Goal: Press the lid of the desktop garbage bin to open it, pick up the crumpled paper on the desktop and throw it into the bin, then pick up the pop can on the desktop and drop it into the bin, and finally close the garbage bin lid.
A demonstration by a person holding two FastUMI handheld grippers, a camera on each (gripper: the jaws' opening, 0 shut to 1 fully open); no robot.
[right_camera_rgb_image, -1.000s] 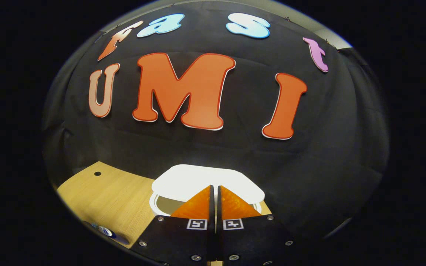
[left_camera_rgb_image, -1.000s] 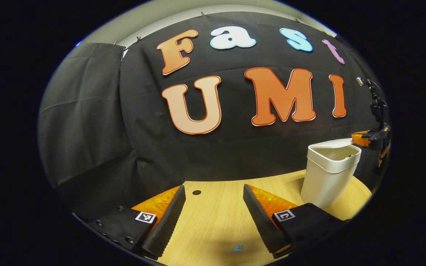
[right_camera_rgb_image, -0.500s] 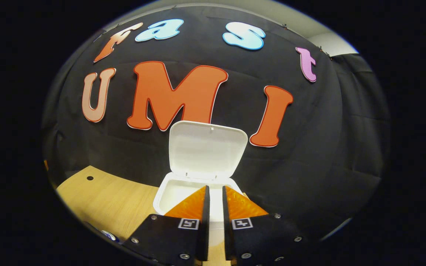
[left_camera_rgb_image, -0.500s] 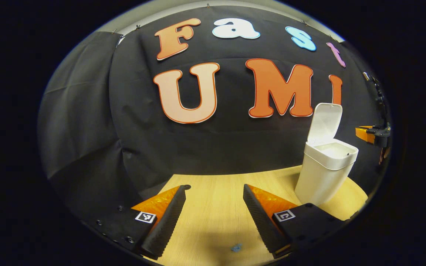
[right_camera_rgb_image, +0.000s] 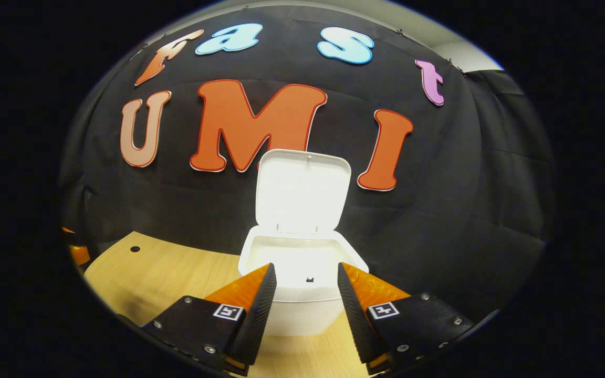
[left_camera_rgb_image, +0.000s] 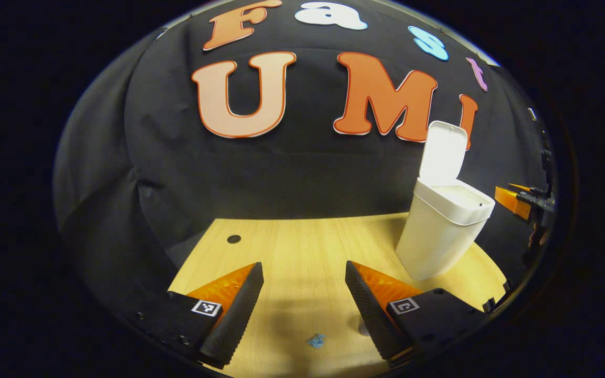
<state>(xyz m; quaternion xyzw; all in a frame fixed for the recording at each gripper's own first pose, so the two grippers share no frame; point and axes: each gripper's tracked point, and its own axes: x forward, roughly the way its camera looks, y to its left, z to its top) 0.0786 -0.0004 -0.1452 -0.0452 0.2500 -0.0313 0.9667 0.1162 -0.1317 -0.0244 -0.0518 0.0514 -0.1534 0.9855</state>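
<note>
White plastic bin, slim and tall, tapering a bit toward the bottom with a thicker collar round the top. Its lid is flipped all the way up on the back hinge, standing pretty much upright against the black cloth wall, so you can look straight into the pale, smooth inside. There's a tiny dark latch notch on the front inner rim.

It sits on a light wood-grain table, over on the right-hand part as the left gripper view shows it, close to the back edge.

Right gripper has its fingers spread wide, nothing between them, hovering just in front of the bin's open mouth, which is framed between the two tips. In the left gripper view you can spot it off past the bin, at the far right.

Left gripper is also wide open and holding nothing, low over bare table well to the side of the bin. A little blue scrap lies on the wood between its fingers, and there's a small dark hole in the tabletop further back.
</note>
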